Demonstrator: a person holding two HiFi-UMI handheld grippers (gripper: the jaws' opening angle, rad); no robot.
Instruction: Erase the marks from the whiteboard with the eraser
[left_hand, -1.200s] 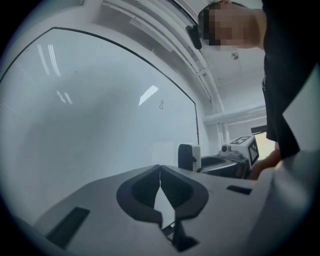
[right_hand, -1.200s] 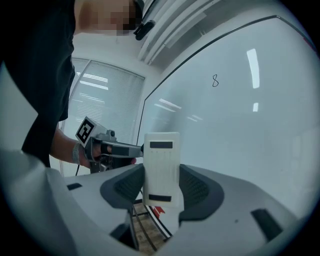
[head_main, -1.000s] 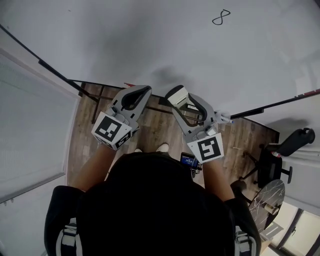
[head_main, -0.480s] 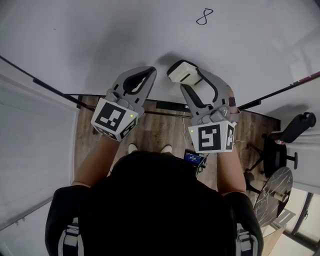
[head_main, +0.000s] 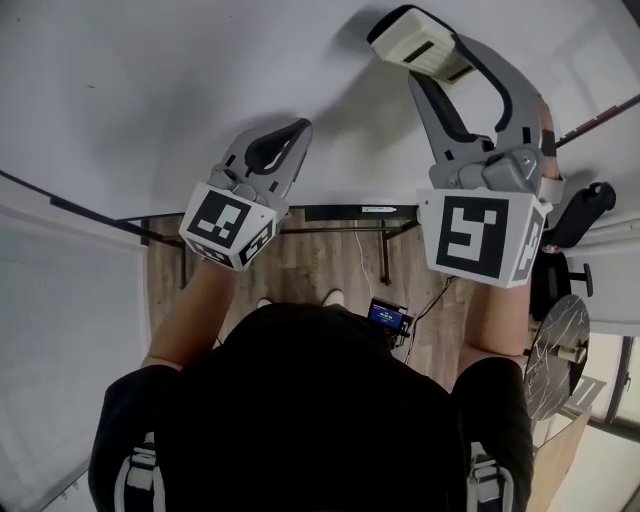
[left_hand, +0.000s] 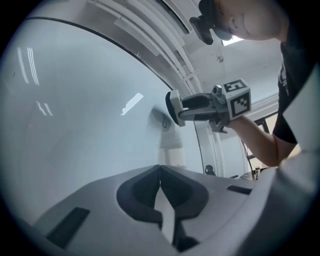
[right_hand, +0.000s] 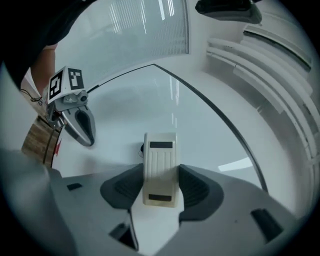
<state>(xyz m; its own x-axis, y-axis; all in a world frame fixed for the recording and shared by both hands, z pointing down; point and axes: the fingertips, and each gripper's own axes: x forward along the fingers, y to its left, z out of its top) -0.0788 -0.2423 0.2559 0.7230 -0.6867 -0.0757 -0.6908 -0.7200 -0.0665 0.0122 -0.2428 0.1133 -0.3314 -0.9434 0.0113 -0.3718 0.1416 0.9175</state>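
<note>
At the whiteboard (head_main: 150, 80), the right gripper (right_hand: 160, 175) pinches the eraser (right_hand: 160, 162) just beside the one visible mark (left_hand: 164, 120), not yet wiped; the left gripper (left_hand: 160, 170) is pressed together, empty.

Glossy smooth whiteboard (right_hand: 150, 100); ribbed plastic eraser (right_hand: 160, 167).

The scene is being viewed from above the person's head, steeply downward, with the whiteboard (head_main: 150, 90) close ahead and the wooden floor (head_main: 320, 262) far below. From the left gripper (head_main: 298, 130), the board is being skimmed at a grazing angle toward the right gripper (head_main: 425, 50). From the right gripper, it is being faced closely. Both grippers and the eraser (head_main: 410, 40) are being shared by all three views.
</note>
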